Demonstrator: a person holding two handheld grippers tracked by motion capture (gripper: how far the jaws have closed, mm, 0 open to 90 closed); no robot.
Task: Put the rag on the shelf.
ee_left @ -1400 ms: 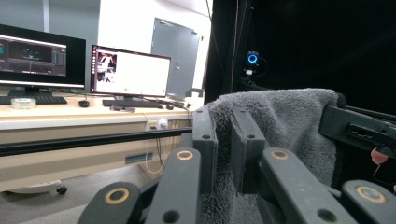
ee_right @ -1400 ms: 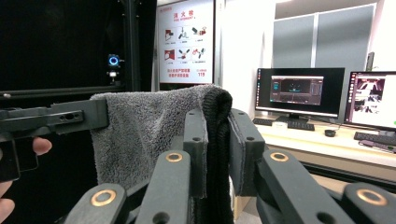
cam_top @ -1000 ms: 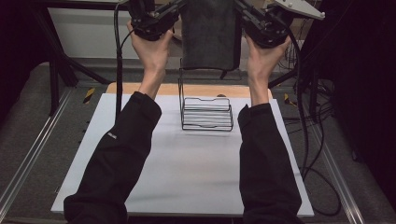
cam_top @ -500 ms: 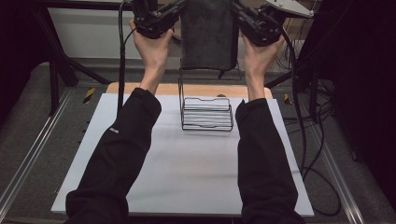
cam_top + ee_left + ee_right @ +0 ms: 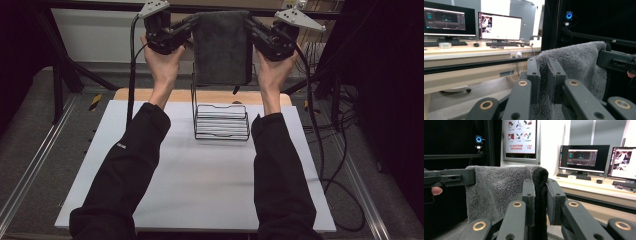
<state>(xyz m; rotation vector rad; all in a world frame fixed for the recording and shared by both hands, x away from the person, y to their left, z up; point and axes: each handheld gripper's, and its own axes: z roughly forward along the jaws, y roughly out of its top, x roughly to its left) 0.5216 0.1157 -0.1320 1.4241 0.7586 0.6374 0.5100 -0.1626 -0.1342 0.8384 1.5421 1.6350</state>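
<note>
Up at the top centre of the high view the grey towel (image 5: 221,47) hangs stretched between the two tools, the left gripper (image 5: 187,26) with its jaws pinched narrow on one top corner and the right gripper (image 5: 252,26) clamped the same way on the other. Just below it, mid-frame, stands the black wire rack (image 5: 220,120) on the white table (image 5: 200,190). My read: the towel goes over the rack's top bar, so both corners should stay level, the cloth taut, and both hands sink together until the fold straddles the bar.
</note>
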